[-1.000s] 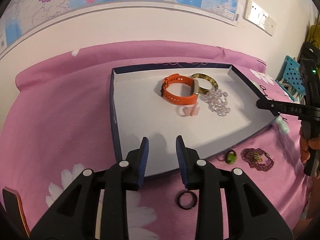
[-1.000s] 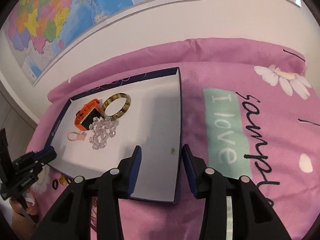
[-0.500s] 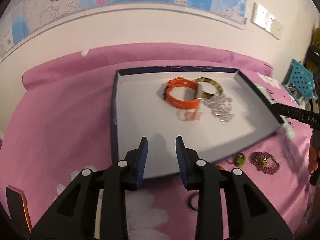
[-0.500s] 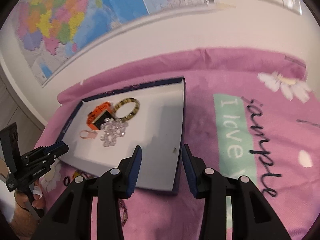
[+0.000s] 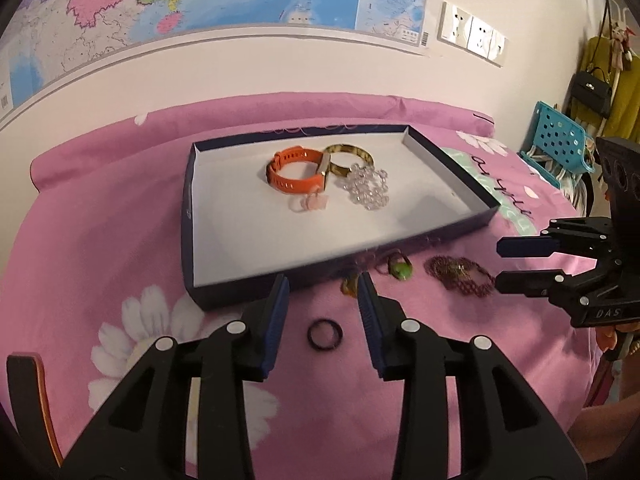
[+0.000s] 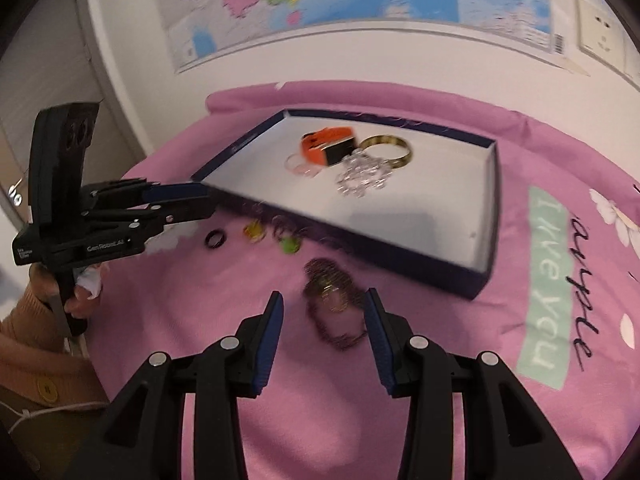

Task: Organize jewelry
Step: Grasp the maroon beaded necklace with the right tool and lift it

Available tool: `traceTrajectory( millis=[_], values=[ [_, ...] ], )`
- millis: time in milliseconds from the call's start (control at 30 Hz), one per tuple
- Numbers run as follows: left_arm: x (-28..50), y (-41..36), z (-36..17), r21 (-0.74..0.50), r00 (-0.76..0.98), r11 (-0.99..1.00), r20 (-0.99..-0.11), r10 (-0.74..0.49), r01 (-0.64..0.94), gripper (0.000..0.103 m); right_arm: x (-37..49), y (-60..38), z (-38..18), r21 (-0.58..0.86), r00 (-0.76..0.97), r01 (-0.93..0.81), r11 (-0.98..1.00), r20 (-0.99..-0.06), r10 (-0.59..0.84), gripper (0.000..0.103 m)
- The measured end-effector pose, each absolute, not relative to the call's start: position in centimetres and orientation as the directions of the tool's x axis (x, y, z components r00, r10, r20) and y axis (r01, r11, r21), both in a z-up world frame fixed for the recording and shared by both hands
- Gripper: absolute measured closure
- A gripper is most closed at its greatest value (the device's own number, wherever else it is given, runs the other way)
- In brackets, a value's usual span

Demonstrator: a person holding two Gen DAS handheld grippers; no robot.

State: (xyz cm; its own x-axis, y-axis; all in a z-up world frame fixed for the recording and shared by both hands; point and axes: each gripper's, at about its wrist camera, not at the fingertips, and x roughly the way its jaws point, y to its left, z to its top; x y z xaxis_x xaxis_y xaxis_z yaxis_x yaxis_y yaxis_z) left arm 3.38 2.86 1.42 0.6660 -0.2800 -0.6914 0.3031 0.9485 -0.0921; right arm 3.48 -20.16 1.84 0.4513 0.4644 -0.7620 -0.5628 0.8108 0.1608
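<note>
Lying between parted right gripper fingers: tangled maroon beaded necklace, gold-accented.

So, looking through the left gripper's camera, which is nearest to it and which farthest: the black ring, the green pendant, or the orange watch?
1. The black ring, on the pink cloth between the left gripper's fingers.
2. The green pendant, further forward and to the right, just outside the box.
3. The orange watch, inside the box, toward its back.

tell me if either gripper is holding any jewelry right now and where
Nothing is held. The left gripper is open over the black ring; the right gripper is open around the dark red necklace, which lies on the pink cloth.
</note>
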Motion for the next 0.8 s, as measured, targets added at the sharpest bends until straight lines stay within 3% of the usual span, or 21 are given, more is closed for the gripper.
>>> traceTrajectory(
  millis=[133,300,367,467,800],
  values=[
    [2.9,3.1,0.6,-0.104,0.649,0.949,-0.707,-0.281,0.298,0.067,2.9,-18.9,1.2,0.108,0.440,-0.596,0.796,-0.785,0.436,0.064],
    [2.4,3.1,0.0,-0.112,0.635,0.949,-0.719,-0.283,0.295,0.065,3.4,-18.1,-0.3,0.069,0.415,-0.600,0.797,-0.825,0.384,0.088],
    [2.3,3.1,-0.2,-0.115,0.633,0.948,-0.720,-0.285,0.297,0.065,3.4,-18.1,-0.6,0.074,0.412,-0.599,0.797,-0.825,0.387,0.090],
    [2.2,3.1,-0.3,-0.117,0.628,0.947,-0.723,-0.287,0.299,0.065,3.6,-18.0,-0.5,0.069,0.415,-0.598,0.799,-0.825,0.382,0.101],
    [2.3,2.6,-1.1,-0.089,0.606,0.949,-0.750,-0.264,0.302,0.065,4.7,-19.8,2.2,0.175,0.458,-0.555,0.813,-0.752,0.474,0.101]
  ],
)
